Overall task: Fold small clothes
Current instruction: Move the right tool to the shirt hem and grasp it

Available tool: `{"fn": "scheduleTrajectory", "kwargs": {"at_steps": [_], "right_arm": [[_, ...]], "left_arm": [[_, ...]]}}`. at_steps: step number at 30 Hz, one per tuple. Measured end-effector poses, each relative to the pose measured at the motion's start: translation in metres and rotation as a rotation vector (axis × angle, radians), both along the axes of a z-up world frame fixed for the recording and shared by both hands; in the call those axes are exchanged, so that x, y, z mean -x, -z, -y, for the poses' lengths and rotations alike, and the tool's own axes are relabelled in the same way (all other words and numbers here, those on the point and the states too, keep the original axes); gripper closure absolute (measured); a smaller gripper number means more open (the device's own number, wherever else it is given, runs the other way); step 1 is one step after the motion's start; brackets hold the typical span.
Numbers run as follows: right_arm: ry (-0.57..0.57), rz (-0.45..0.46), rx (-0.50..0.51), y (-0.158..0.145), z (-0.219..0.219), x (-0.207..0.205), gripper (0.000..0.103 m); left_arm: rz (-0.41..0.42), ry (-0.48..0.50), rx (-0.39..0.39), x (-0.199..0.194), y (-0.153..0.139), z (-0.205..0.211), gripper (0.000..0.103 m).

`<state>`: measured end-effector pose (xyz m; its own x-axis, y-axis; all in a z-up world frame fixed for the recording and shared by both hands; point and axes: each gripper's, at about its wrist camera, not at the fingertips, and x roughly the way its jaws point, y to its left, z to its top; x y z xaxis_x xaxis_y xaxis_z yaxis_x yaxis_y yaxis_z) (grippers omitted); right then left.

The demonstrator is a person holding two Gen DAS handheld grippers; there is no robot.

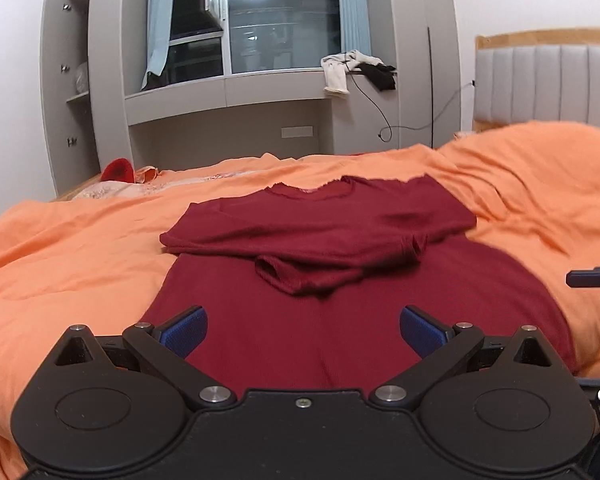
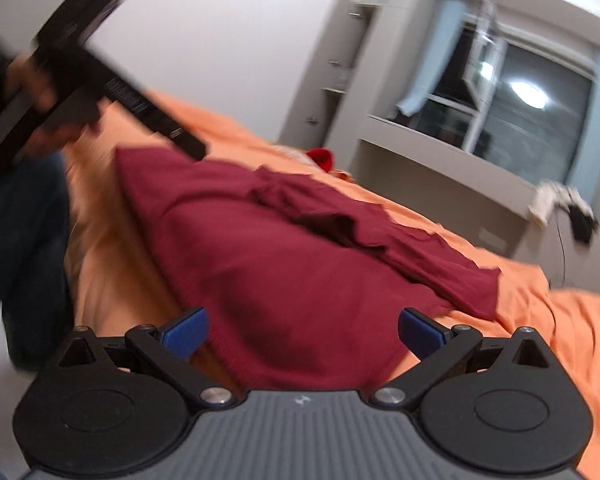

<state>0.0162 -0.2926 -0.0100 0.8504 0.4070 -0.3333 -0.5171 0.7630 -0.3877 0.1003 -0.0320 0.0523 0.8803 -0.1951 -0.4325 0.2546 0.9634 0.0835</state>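
garment: dark red top (image 1: 320, 240) lies on the orange bed cover (image 1: 80, 248), center of the left wrist frame. Upper part w/ both sleeves already folded in over the body; neckline at the far edge, lower body spread toward the camera.
step in hand (my read): sleeves look done, next is prob. the bottom hem up over the folded upper part.
left tool (image 1: 303, 330): blue pads spread wide, nothing btwn them, only red fabric lying underneath in view. Not gripping.
right tool (image 2: 303, 330): also wide open, empty; it looks across the near right corner of the top (image 2: 300, 272) at a tilt. Frame is blurred.
other tool seen: left tool body + the person's hand (image 2: 40, 92) show upper left of the right wrist frame, over the left edge of the top.
how to do it well: take the hem at both corners, one tool each, pinch both layers; lift evenly so the fold line stays straight; lay the hem by the neckline w/o dragging the loose sleeve cuff (image 1: 276, 274), which sticks out toward the camera.
risk: soft cover, wrinkled, so fabric may bunch if pulled low.
writing/brands: none readable on the top. A small mark on the right tool's grey body, too small to tell.
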Motion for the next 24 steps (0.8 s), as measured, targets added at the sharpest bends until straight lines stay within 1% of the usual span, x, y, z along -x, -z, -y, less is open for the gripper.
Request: {"fn": "scheduleTrajectory", "kwargs": {"at_steps": [2, 4, 6, 9, 12, 14, 16, 17, 18, 19, 20, 21, 24], "right_arm": [[0.000, 0.054, 0.104, 0.014, -0.010, 0.006, 0.000], [0.033, 0.114, 0.207, 0.029, -0.019, 0.007, 0.000], [0.038, 0.136, 0.282, 0.041, -0.025, 0.005, 0.000], [0.079, 0.216, 0.381, 0.056, -0.036, 0.007, 0.000], [0.100, 0.324, 0.468, 0.067, -0.046, 0.006, 0.000], [0.078, 0.411, 0.549, 0.080, -0.054, 0.007, 0.001], [0.045, 0.545, 0.667, 0.097, -0.064, 0.013, 0.001], [0.023, 0.600, 0.698, 0.103, -0.068, 0.017, 0.005], [0.000, 0.638, 0.707, 0.106, -0.071, 0.021, 0.011], [-0.028, 0.639, 0.702, 0.105, -0.074, 0.024, 0.026], [-0.040, 0.622, 0.687, 0.104, -0.077, 0.024, 0.039], [-0.039, 0.612, 0.675, 0.103, -0.080, 0.022, 0.042], [-0.018, 0.621, 0.699, 0.107, -0.084, 0.013, 0.047]], "left_arm": [[-0.014, -0.002, 0.006, 0.003, 0.007, -0.003, 0.001], [-0.019, -0.010, 0.013, 0.003, 0.012, -0.005, 0.001], [-0.004, -0.017, 0.016, 0.004, 0.013, -0.007, 0.001], [0.021, -0.024, 0.023, 0.008, 0.013, -0.009, 0.001], [0.022, -0.037, 0.043, 0.008, 0.013, -0.013, 0.001], [0.023, -0.045, 0.050, 0.007, 0.013, -0.015, 0.001], [0.029, -0.052, 0.055, 0.008, 0.012, -0.017, 0.001], [0.033, -0.056, 0.059, 0.009, 0.012, -0.017, 0.001], [0.038, -0.060, 0.061, 0.009, 0.012, -0.018, 0.001], [0.043, -0.066, 0.063, 0.010, 0.012, -0.019, 0.001], [0.049, -0.070, 0.065, 0.011, 0.012, -0.020, 0.001], [0.055, -0.074, 0.067, 0.012, 0.012, -0.022, 0.001], [0.070, -0.087, 0.072, 0.016, 0.011, -0.027, 0.001]]}}
